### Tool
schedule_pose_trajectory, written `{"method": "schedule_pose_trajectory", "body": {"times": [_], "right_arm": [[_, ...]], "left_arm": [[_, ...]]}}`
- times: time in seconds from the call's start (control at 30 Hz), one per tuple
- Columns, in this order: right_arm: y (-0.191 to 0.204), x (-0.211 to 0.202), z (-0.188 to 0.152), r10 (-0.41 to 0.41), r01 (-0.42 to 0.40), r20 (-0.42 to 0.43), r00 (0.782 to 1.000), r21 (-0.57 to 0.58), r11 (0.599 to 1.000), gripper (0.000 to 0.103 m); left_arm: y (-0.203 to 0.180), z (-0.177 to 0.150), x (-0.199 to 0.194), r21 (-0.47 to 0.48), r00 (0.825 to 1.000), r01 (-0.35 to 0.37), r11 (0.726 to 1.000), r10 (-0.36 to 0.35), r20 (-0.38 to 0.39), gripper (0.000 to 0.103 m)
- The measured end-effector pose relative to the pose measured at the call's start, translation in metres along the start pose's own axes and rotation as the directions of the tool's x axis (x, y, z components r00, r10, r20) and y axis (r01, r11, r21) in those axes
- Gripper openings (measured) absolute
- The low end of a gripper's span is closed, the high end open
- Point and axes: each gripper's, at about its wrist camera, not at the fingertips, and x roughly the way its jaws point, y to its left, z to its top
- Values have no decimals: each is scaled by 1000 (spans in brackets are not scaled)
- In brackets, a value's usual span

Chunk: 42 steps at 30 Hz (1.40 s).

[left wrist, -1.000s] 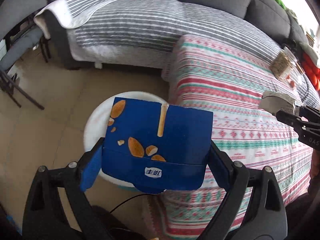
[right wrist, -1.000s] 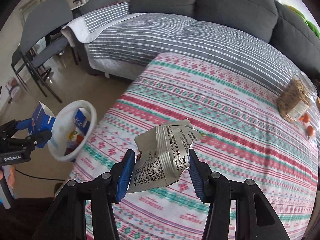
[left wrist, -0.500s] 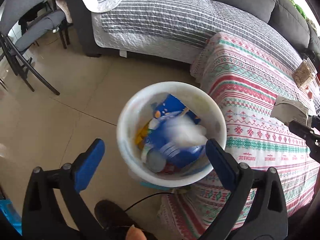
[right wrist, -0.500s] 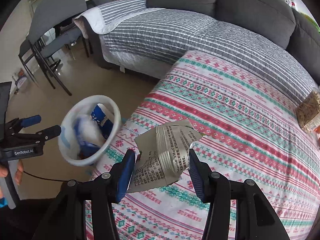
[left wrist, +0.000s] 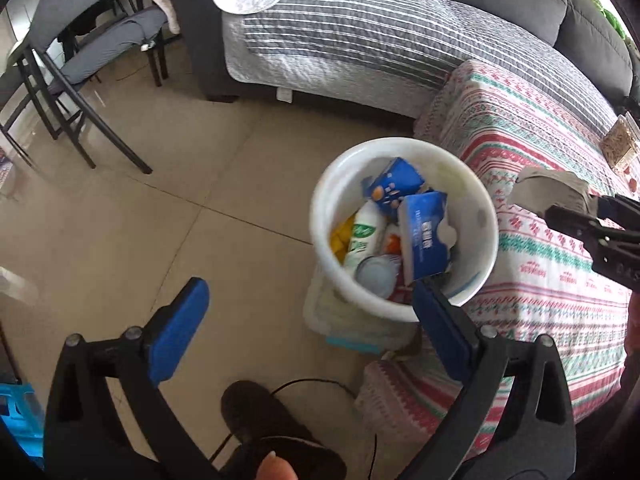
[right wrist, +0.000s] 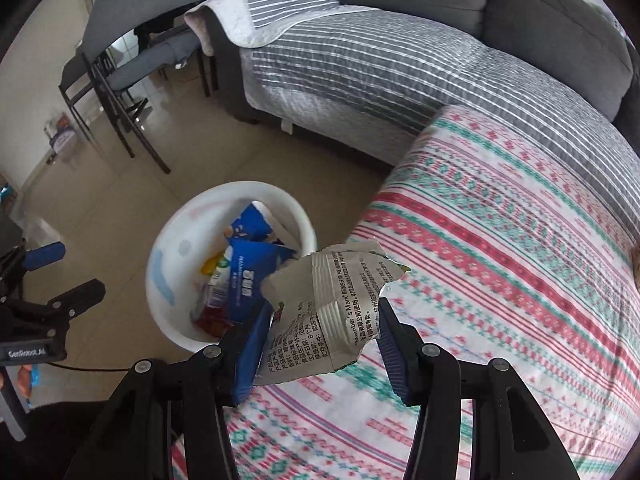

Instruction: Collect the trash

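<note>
Between the right gripper point(right wrist: 320, 340)'s blue fingers point(right wrist: 250, 354), a torn silvery wrapper point(right wrist: 328, 316) printed with small text is pinched upright, held above the edge of the surface point(right wrist: 500, 264) with its red-and-green patterned cloth. Just beside and below it, on the tiled floor point(left wrist: 120, 224), stands a white bin point(left wrist: 324, 216), touching the cloth's hanging edge. Inside lie two blue cartons point(left wrist: 426, 236), a white bottle with a green label point(left wrist: 362, 240), and what looks like a can end, though blur makes that uncertain. The left gripper point(left wrist: 308, 328) hangs above the floor near the bin, its fingers spread wide and holding nothing. Behind stands a grey sofa point(left wrist: 360, 32) under a striped cover.
</note>
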Motion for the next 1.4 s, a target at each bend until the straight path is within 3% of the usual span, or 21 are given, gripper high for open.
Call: {"method": "schedule_pose_trajectory", "body": {"times": [0.3,0.4,0.73,0.97,1.13,1.4], "right_arm": [[36,29,11,54,-54,0,999,-21,998,57],[41,29,13,88,-87,47,995,-16,996,87],[38,22,12,40,-39,65,997,-16,999,88],[25,-20,-5,-35,39,87,996,-37,999,88],[4,-67,-26,-80,79,115,990,14,997,89],[-26,-147,-89,-160,146,154,975,99,984,97]], "left_arm": [[29,-11,-4,-38,1000,-13,999,13,-3,101],[33,-13,-4,-45,1000,-12,999,12,-4,101],[34,-15,-7,-42,1000,-12,999,12,0,101],[21,-22,-34,-44,999,18,999,-15,49,101],[3,-30,-62,-62,994,70,996,-65,83,101],[-45,-56,-107,-45,984,99,994,-91,156,102]]}}
